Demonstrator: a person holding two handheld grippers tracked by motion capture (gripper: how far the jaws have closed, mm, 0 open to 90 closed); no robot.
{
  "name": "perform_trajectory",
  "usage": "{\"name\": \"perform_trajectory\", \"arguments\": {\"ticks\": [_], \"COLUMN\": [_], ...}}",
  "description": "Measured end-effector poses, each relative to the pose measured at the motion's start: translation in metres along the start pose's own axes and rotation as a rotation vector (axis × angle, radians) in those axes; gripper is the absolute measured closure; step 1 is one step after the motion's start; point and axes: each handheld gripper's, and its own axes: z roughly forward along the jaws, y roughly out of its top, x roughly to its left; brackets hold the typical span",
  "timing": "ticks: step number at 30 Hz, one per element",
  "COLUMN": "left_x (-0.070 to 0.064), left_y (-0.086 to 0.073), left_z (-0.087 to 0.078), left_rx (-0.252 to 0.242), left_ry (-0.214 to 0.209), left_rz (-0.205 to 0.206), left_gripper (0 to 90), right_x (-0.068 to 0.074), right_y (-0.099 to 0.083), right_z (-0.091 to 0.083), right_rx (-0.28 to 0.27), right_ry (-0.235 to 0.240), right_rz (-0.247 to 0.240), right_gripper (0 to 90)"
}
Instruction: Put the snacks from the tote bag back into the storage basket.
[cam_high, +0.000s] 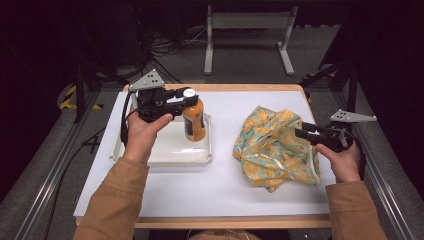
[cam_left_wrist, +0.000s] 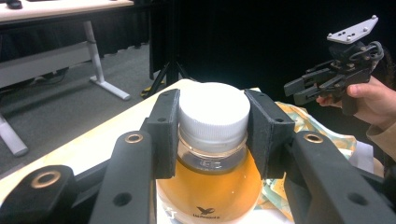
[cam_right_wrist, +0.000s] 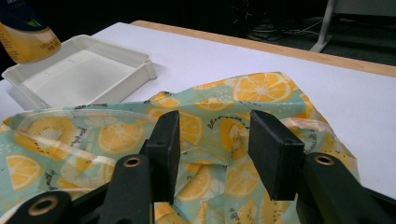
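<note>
The left gripper (cam_left_wrist: 212, 133) had its jaws clamped on the white ribbed screw cap (cam_left_wrist: 213, 110) of a clear plastic bottle of orange drink (cam_high: 193, 120), one pad on each side of the cap, the bottle hanging upright below them. From the high view the bottle's base sat just over, or perhaps on, the shallow white plastic tray (cam_high: 165, 155); I could not tell which.

Nearly full, the bottle looked fairly heavy for its size, with a stiff neck and smooth, probably slippery walls. The ribbed cap seemed the surest place to take it, as the ribs would bite against the pads, though a full bottle might swing under so high a hold. A tighter squeeze lower down would likely dent the thin wall.

The right gripper (cam_right_wrist: 215, 140) held its jaws parted with nothing between them, poised just above the crumpled mint-green cloth bag printed with orange and lemon slices (cam_right_wrist: 140, 135), which lay on the white bench (cam_high: 220, 190) directly ahead of and beneath those jaws. That bag looked light, limp and thin, best pinched at a raised fold or hem.

A small dark bird-like logo sat low on the bottle beneath the left jaws, with tiny lettering under it too blurred to read. Fine script ran across the bag's print, also illegible.
</note>
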Motion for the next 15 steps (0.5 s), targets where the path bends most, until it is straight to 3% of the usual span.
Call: {"name": "perform_trajectory", "arguments": {"ticks": [5, 15], "left_x": [0.005, 0.009], "left_y": [-0.013, -0.031], "left_z": [-0.001, 0.006], "left_rx": [0.004, 0.03], "left_ry": [0.024, 0.028], "left_rz": [-0.001, -0.014], "left_gripper": [58.2, 58.2], "right_x": [0.0, 0.002], "right_y": [-0.001, -0.002], "right_z": [0.001, 0.002], "right_rx": [0.006, 0.012], "right_ry": [-0.001, -0.002], "right_rz": [0.0, 0.0], "right_gripper": [54.4, 54.4]}}
